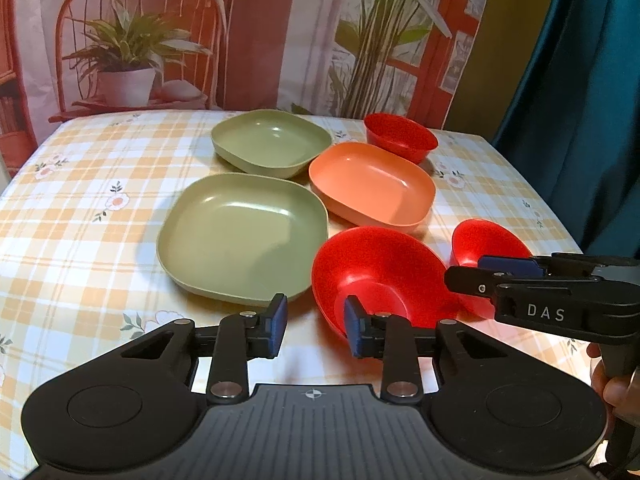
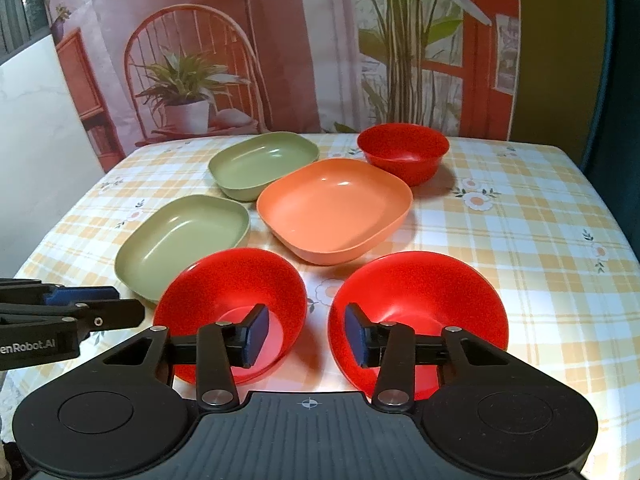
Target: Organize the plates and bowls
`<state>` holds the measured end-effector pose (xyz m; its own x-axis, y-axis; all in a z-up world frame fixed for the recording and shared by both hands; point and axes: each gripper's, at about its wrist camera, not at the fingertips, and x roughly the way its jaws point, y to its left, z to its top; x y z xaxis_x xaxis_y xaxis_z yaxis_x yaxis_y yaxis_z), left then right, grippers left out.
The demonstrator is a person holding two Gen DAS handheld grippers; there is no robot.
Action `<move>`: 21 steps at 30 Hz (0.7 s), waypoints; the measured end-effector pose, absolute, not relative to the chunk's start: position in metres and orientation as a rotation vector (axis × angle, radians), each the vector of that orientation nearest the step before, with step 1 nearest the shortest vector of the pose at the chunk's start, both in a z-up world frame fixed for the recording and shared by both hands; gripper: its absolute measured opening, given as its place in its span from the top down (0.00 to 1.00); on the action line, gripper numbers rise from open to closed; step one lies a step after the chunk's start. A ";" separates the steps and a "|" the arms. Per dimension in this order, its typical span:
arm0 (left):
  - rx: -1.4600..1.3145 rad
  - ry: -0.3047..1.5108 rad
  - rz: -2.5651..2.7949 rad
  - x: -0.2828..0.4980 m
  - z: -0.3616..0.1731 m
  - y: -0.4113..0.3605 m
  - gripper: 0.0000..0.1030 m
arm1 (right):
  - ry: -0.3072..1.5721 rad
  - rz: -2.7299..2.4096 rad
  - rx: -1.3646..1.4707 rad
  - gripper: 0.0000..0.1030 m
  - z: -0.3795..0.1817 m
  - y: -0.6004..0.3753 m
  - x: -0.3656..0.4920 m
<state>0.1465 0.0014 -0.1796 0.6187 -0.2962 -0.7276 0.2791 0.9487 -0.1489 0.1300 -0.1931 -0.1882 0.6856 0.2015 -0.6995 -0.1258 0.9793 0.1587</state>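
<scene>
Take the middle plate [image 2: 334,210] as your landmark on the table [image 2: 520,240]. Behind it to the right stands the far bowl [image 2: 403,152]; behind it to the left lies the far plate [image 2: 262,164]. To its left and nearer you lies the near plate [image 2: 184,240]. Before it sit two bowls side by side and apart: the left bowl [image 2: 232,300] just beside the near plate, and the right bowl [image 2: 418,308].

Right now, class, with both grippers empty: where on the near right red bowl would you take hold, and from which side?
Grip the near right red bowl by its thin rim, one finger inside and one outside. It sits upright with flaring walls too wide to span. Come from the near side with the right gripper, which is open and closest; the far rim faces the orange plate.
</scene>
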 end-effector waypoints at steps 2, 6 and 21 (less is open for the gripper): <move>-0.030 0.849 -0.335 0.147 -0.181 0.002 0.71 | 0.799 0.191 0.099 0.64 -0.189 -0.192 0.130; -0.029 0.864 -0.342 0.146 -0.182 0.001 0.72 | 0.806 0.198 0.099 0.64 -0.190 -0.190 0.129; -0.086 0.930 -0.382 0.153 -0.193 0.001 0.73 | 0.829 0.225 0.113 0.68 -0.195 -0.186 0.129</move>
<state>0.1527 0.0013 -0.1931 0.5357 -0.3575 -0.7650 0.2839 0.9295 -0.2355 0.1292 -0.1862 -0.1954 0.6534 0.2416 -0.7174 -0.1540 0.9703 0.1866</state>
